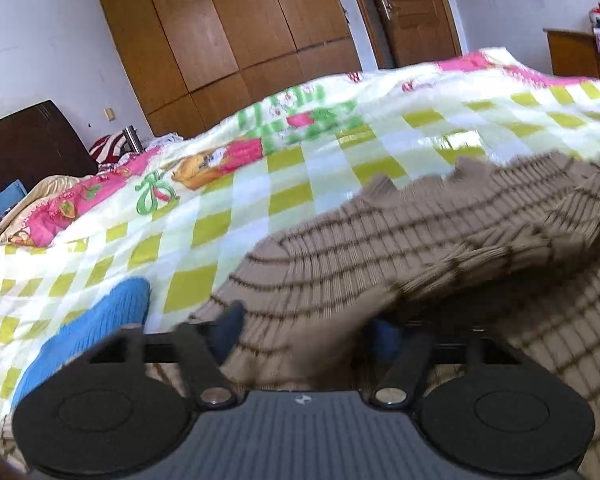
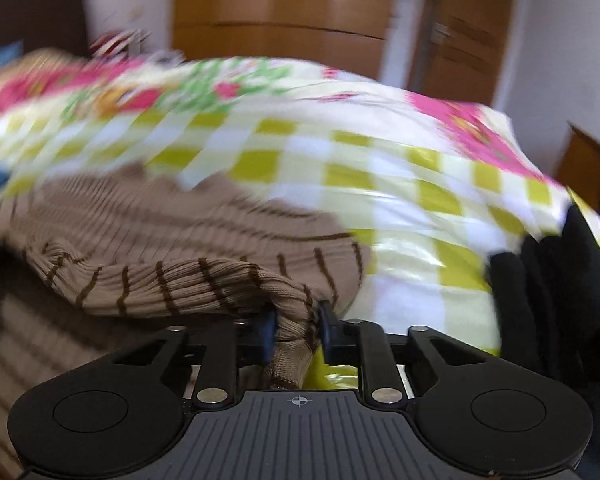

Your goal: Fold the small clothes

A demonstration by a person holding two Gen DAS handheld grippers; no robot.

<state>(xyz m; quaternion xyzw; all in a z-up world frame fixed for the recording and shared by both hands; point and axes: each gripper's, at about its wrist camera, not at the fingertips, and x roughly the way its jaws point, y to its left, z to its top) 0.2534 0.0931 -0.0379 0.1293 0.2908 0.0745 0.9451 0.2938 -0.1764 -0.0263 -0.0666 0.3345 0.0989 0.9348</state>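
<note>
- Fingers (image 2: 269, 334) of the right gripper (image 2: 296, 334) stand close together and pinch a bunched fold of the tan ribbed sweater (image 2: 172, 280); the knit fills the gap between the blue pads and hangs down below them
- Left gripper (image 1: 306, 330) has its fingers (image 1: 230, 330) partly spread with the sweater's (image 1: 380, 256) cloth lying across and between them; blur and the draped knit hide the right pad, so whether they press on it I cannot tell
- Sweater, tan with thin brown stripes, lies rumpled on the checked quilt (image 1: 228, 208) of the bed, its near edge lifted at both grippers
- Blue cloth (image 1: 100, 320) lies on the quilt just left of the left gripper; dark garments (image 2: 556, 288) are piled at the right edge of the bed
- Wooden wardrobe (image 1: 228, 28) and door (image 1: 412, 12) stand behind
</note>
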